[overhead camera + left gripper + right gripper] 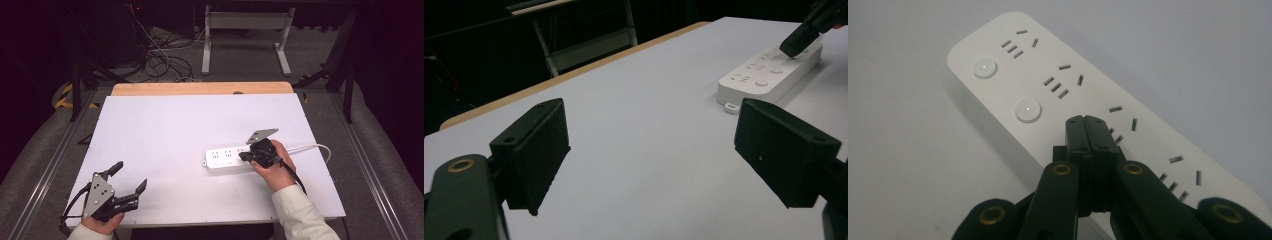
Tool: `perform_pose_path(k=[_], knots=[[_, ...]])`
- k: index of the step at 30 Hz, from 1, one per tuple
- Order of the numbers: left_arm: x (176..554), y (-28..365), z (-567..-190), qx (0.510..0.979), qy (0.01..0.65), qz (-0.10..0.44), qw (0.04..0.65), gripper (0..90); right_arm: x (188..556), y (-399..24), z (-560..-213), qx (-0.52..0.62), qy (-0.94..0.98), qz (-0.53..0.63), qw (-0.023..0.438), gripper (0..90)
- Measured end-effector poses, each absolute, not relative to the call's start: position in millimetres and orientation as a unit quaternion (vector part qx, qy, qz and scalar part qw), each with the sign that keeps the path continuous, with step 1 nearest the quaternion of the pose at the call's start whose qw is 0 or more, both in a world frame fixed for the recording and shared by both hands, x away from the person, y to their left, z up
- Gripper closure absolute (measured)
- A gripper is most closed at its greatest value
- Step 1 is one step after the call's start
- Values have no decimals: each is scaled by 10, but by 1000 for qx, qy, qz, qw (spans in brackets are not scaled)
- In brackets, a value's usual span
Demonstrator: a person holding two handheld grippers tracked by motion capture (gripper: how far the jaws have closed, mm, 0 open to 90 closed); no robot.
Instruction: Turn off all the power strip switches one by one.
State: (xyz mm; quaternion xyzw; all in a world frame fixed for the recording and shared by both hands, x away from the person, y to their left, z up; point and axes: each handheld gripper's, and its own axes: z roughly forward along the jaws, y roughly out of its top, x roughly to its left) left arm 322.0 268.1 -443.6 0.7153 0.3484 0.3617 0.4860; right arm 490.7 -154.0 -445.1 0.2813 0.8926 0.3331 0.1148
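Fingers [1079, 131] of the right gripper [1091, 132] are pressed tight together, with nothing held between them, and their tips are set down on the power strip [1058, 87]. Fingers [536, 150] of the left gripper [129, 180] are spread wide apart and nothing is held. The power strip is long, white and flat, with rounded ends, rows of little dark slots and round white buttons. It is laid on the white worktop [175, 130], right of the middle, and a white cord [312, 147] is joined to its far end.
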Motion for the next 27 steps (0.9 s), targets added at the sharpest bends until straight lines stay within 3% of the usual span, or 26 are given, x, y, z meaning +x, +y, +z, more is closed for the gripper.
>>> perform_pose_path(k=[27], knots=[[3213,2680,-4435,716,349,359,486,149,4891,-1509,-4481,291,896,314,116,900]])
